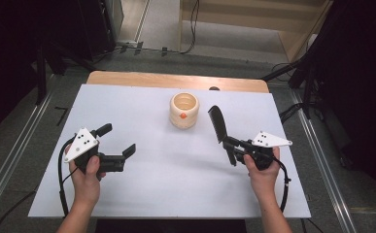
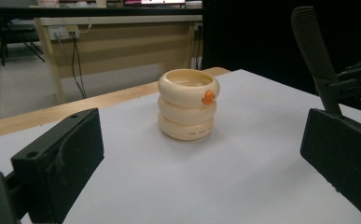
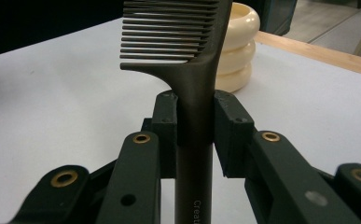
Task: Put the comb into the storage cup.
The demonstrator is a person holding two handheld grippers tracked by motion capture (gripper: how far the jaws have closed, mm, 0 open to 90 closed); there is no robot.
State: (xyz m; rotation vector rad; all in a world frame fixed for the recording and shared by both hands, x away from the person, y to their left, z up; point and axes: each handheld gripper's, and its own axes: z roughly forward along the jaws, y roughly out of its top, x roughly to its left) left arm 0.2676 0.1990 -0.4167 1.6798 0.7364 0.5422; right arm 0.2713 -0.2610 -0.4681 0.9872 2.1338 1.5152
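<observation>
A cream ringed cup point(image 1: 184, 110) with a small orange knob stands at the table's far middle, and it sits ahead of the left jaws as the cup point(image 2: 188, 110). My right gripper point(image 1: 229, 145) is shut on the handle of a dark comb point(image 1: 217, 123), whose toothed end rises toward the cup. In the right gripper view the comb point(image 3: 194, 70) is clamped upright between the two pads, with the cup point(image 3: 236, 51) behind it. My left gripper point(image 1: 117, 140) stands open at the left, jaws wide apart and nothing between them. The comb point(image 2: 314, 51) also stands at the right of the left gripper view.
The white table top point(image 1: 142, 179) has a wooden strip point(image 1: 176, 80) along its far edge. Grey floor, cables and dark stands surround it. A wooden bench point(image 2: 117, 42) stands beyond the table.
</observation>
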